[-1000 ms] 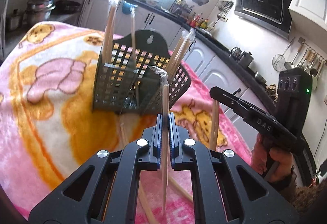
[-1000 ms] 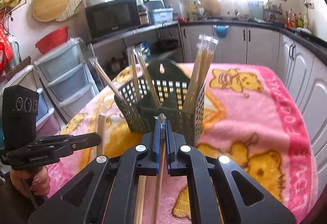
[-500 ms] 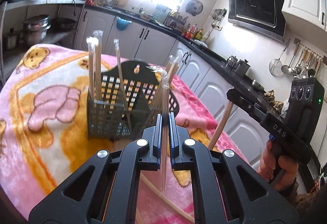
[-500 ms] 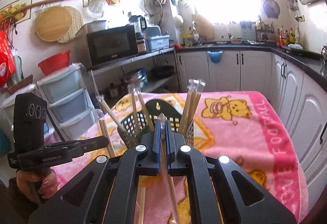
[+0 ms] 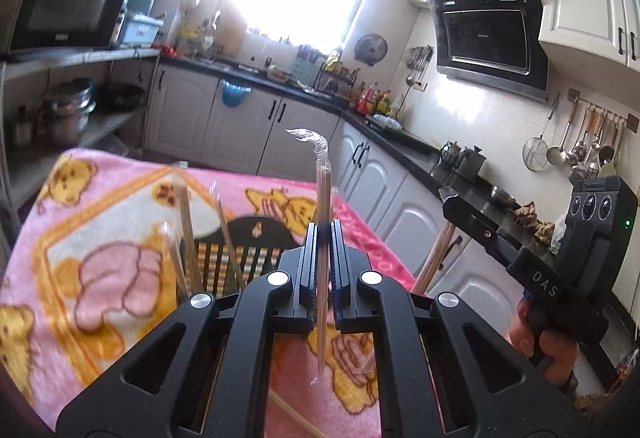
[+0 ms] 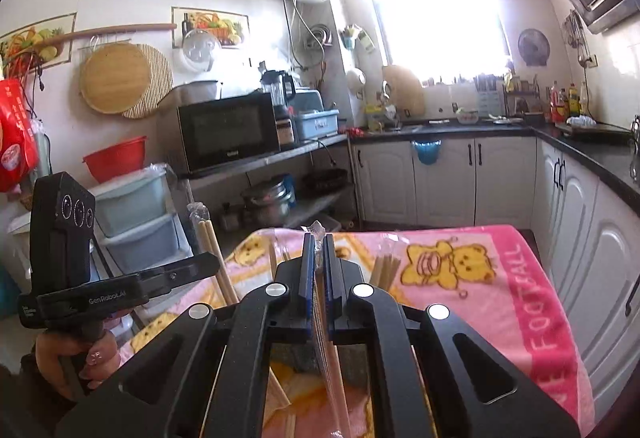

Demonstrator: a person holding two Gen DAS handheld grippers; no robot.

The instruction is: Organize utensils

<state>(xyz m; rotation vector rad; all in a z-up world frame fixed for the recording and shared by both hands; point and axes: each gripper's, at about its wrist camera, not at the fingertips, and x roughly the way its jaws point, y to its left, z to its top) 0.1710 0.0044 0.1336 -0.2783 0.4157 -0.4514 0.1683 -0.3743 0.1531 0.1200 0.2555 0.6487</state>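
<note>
Gripping one wrapped chopstick pair (image 5: 322,222) upright, the left gripper (image 5: 322,234) hovers above the black basket (image 5: 256,250); the right gripper (image 6: 319,250) clamps another pair (image 6: 320,278), likely for vertical insertion.

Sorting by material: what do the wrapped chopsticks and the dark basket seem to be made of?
The wrapped chopsticks look like pale, matte bamboo or wood, judging by their tan colour, sheathed in clear glossy plastic film crinkled at the tip. The basket looks like dark moulded plastic, going by its grid of openings; blur leaves that uncertain.
</note>
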